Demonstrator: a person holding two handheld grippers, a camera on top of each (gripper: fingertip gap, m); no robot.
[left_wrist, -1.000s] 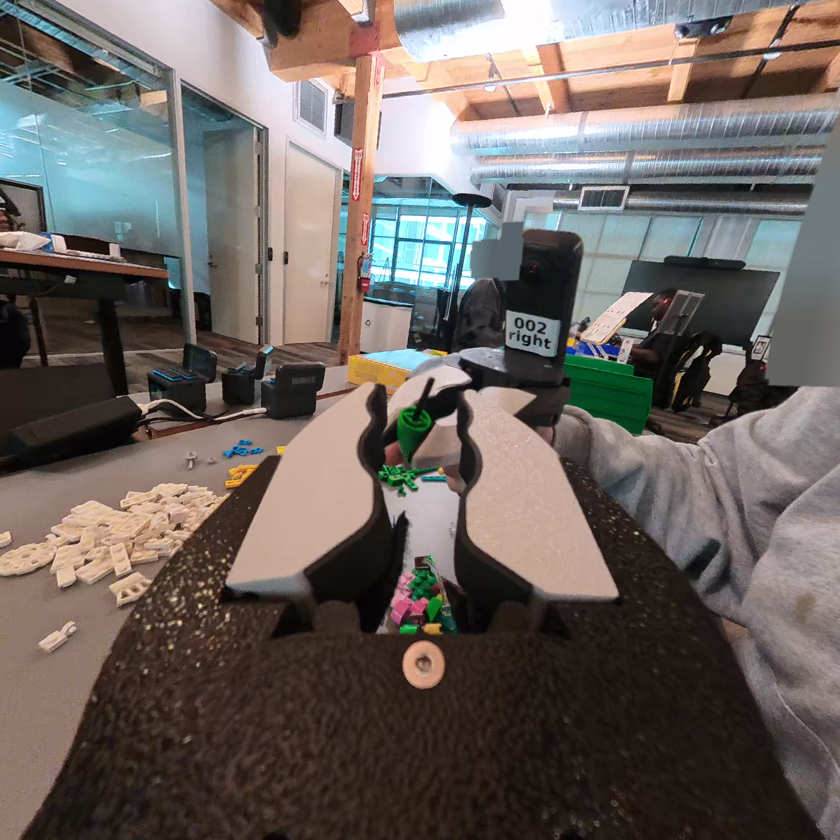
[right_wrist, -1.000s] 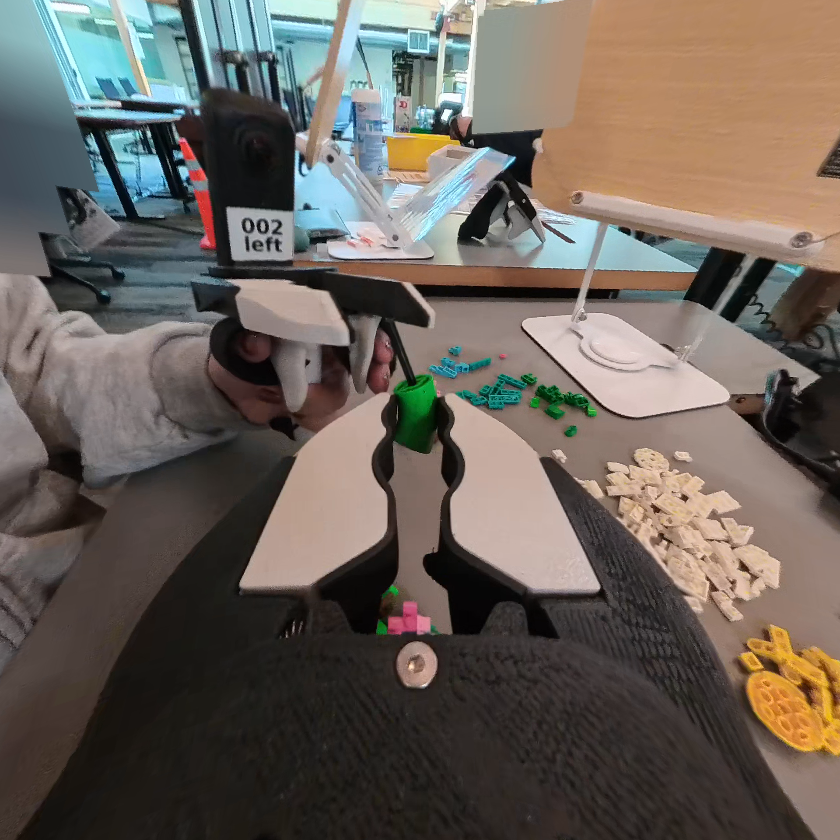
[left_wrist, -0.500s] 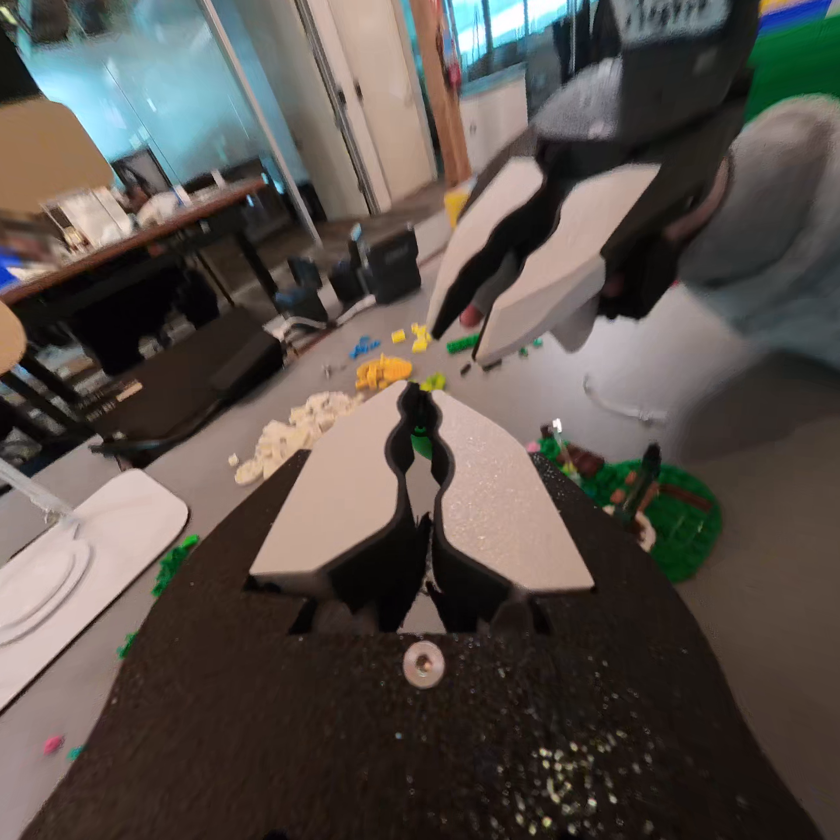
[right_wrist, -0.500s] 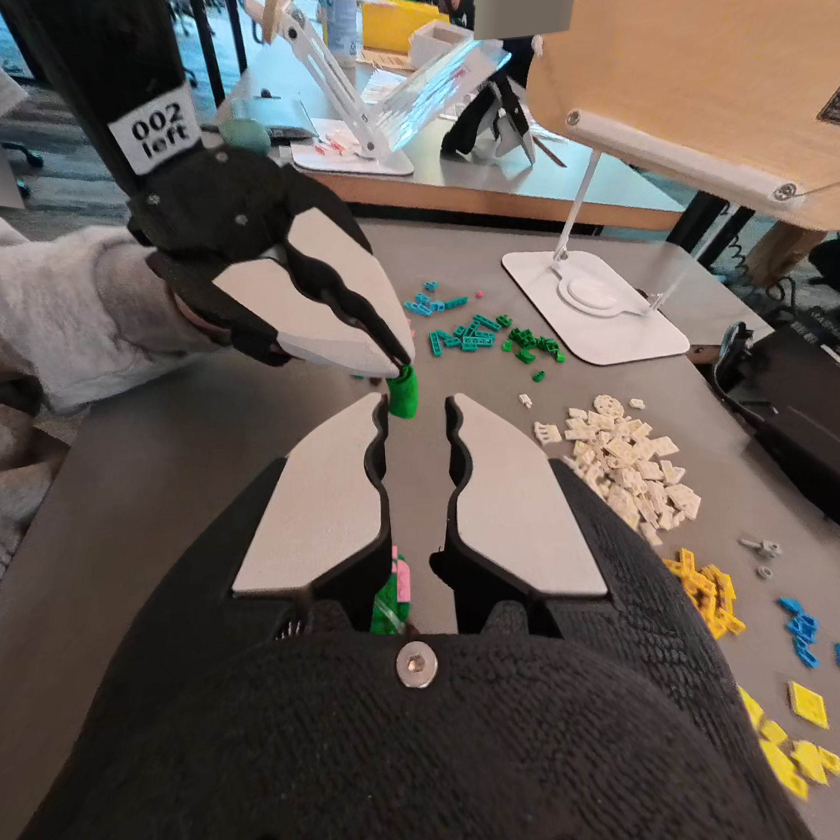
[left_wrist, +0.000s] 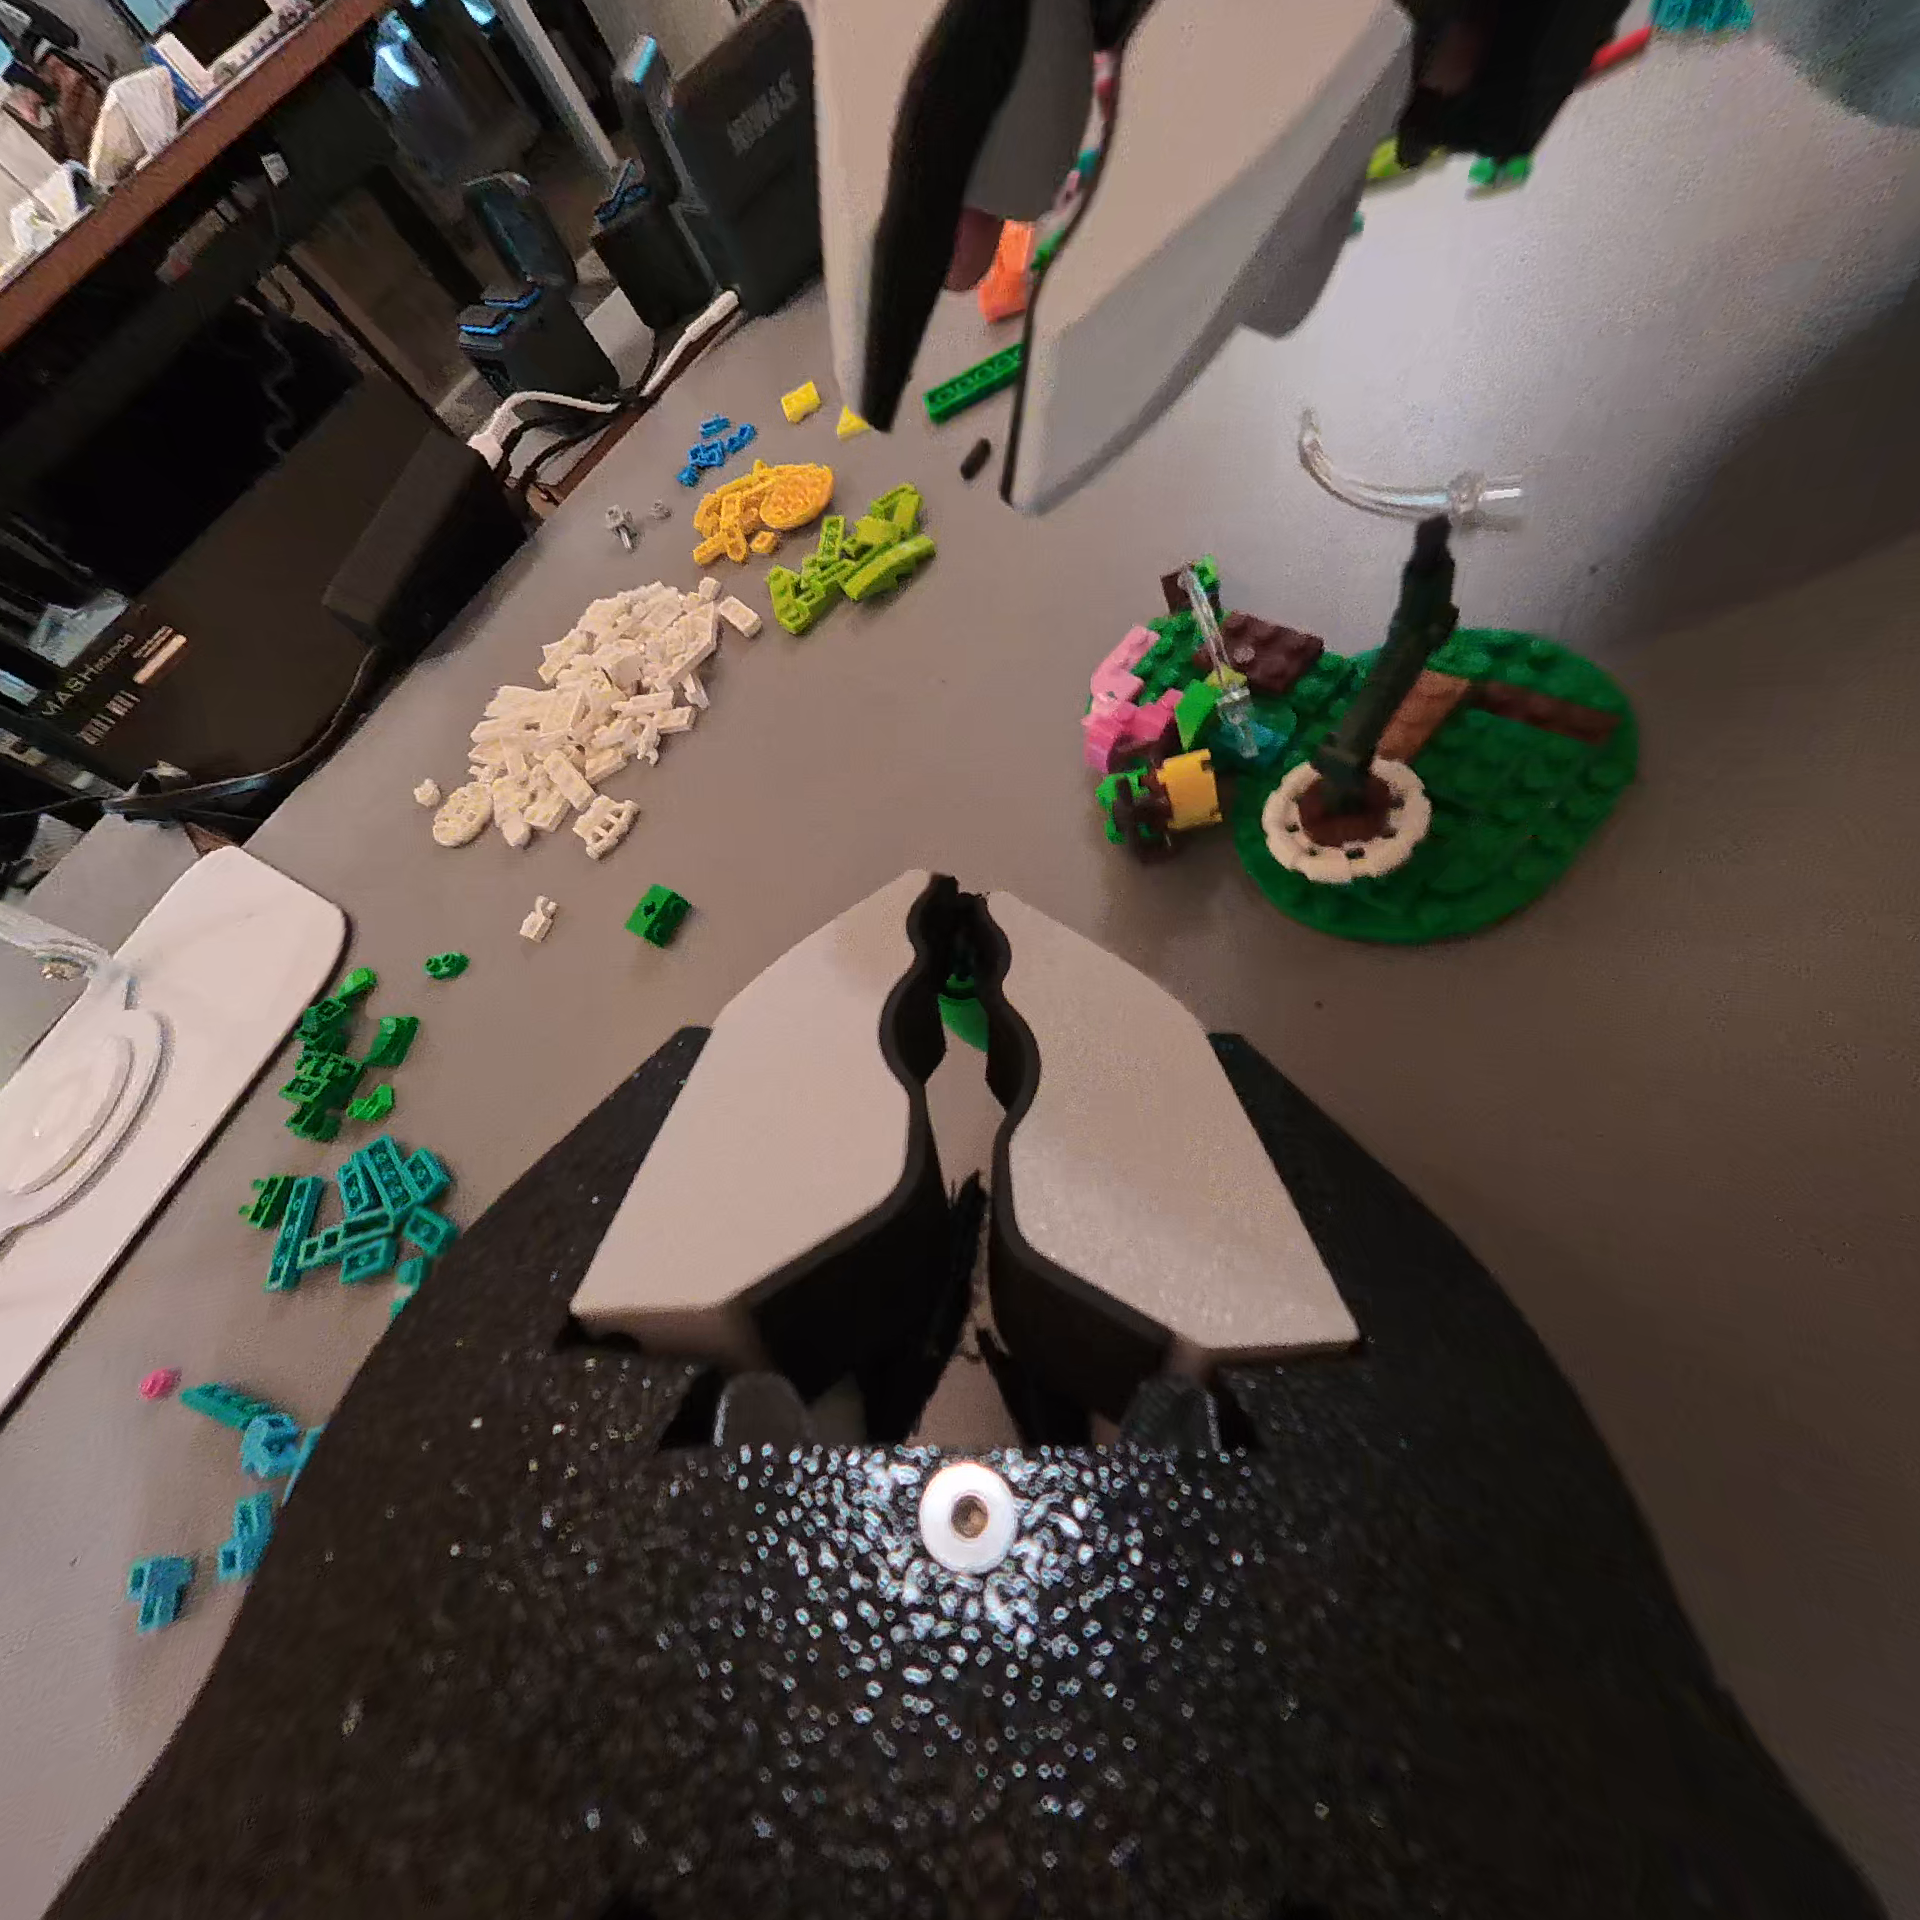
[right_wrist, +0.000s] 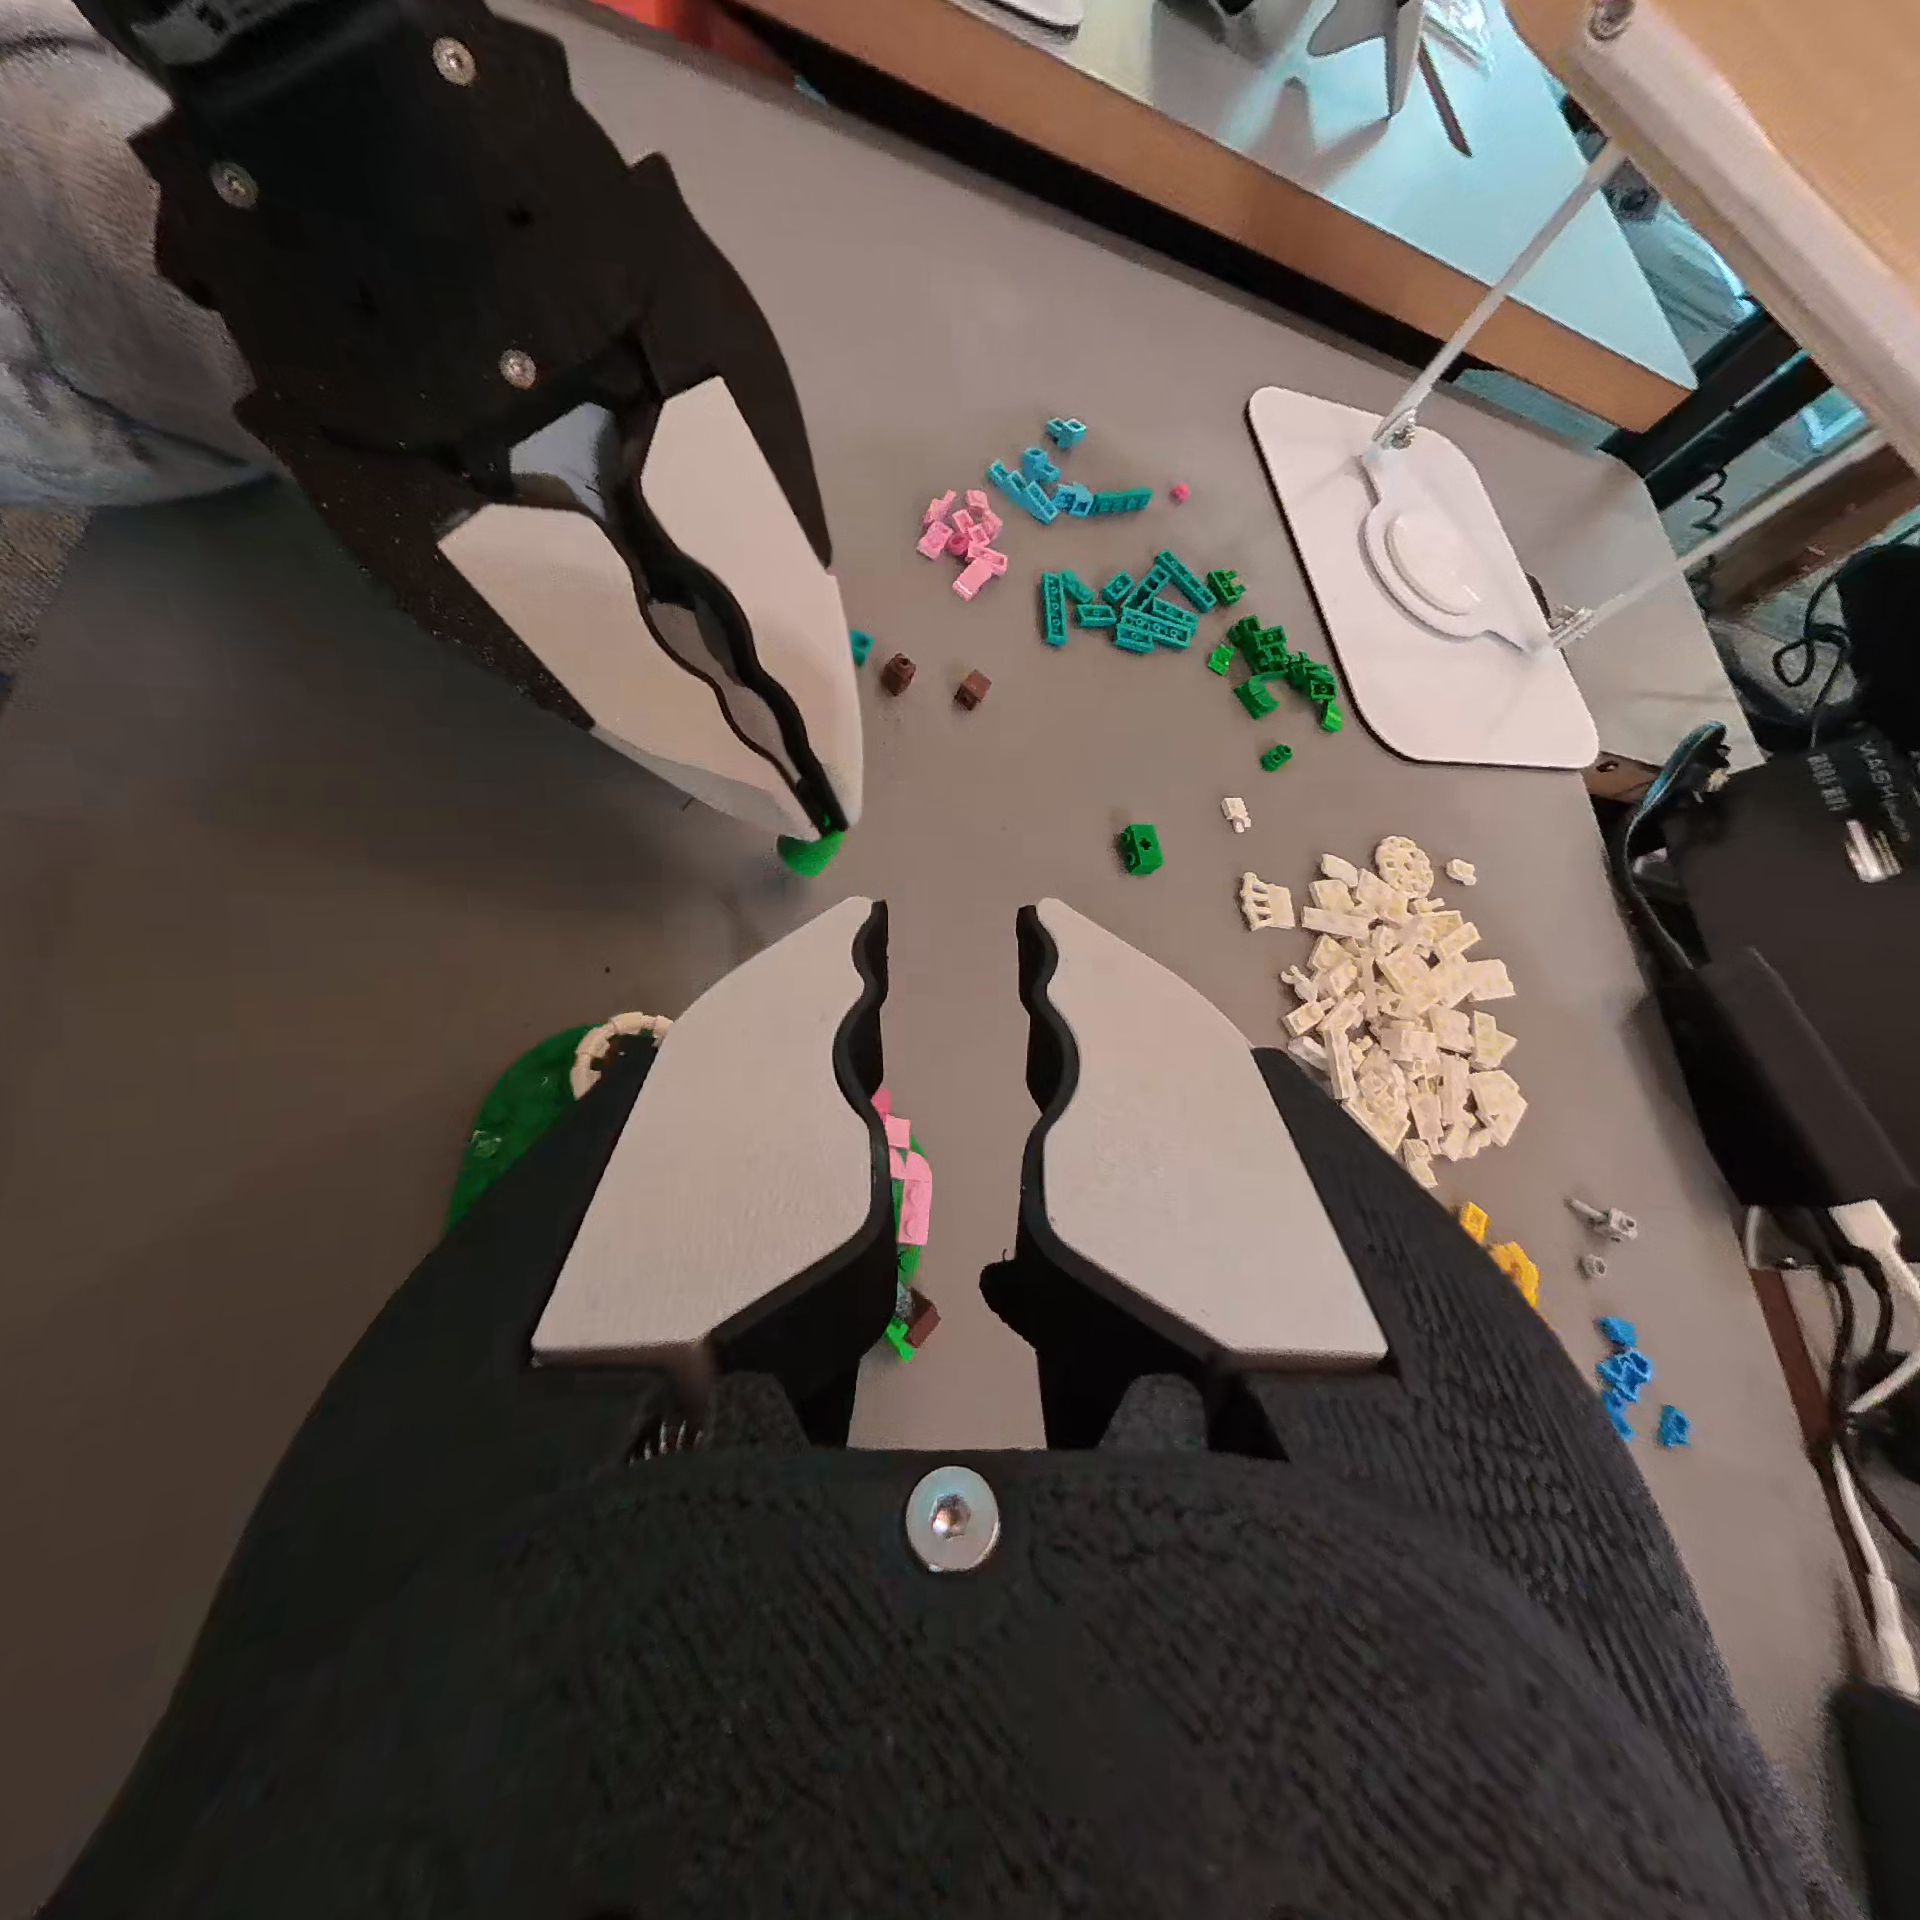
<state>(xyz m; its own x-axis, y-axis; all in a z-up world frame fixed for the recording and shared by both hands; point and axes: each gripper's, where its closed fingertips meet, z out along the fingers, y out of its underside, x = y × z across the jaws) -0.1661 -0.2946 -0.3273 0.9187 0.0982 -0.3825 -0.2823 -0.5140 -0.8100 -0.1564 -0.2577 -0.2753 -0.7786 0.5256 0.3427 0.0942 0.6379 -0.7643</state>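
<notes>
My left gripper (left_wrist: 961, 902) is shut on the thin black stem of a small green cone piece (left_wrist: 963, 1023), which hangs under its tips low over the grey table (left_wrist: 852, 790). The right wrist view shows the same grip: the left gripper (right_wrist: 821, 821) is closed, with the green cone piece (right_wrist: 808, 854) below it. My right gripper (right_wrist: 951, 914) is open and empty, just short of the cone; it also shows at the top of the left wrist view (left_wrist: 945, 436). A round green brick model (left_wrist: 1507, 831) with a dark upright stalk (left_wrist: 1392, 665) stands to the right.
A pile of white pieces (left_wrist: 592, 707) (right_wrist: 1403, 1039), a loose green brick (left_wrist: 657, 914) (right_wrist: 1140, 847), teal pieces (right_wrist: 1132, 603), pink pieces (right_wrist: 966, 530), yellow pieces (left_wrist: 758, 504) and lime pieces (left_wrist: 852, 561) lie on the table. A white stand base (right_wrist: 1423, 582) sits at the far edge. The grippers' ends are close to 7 cm from one another. The loose green brick (left_wrist: 657, 914) lies around 12 cm away from my left fingertips. It is also in sight in the right wrist view (right_wrist: 1137, 844).
A second ago my right gripper held the green cone and my left was open around its stem. My left closed on the stem, my right let go, and both tilted down toward the table.
</notes>
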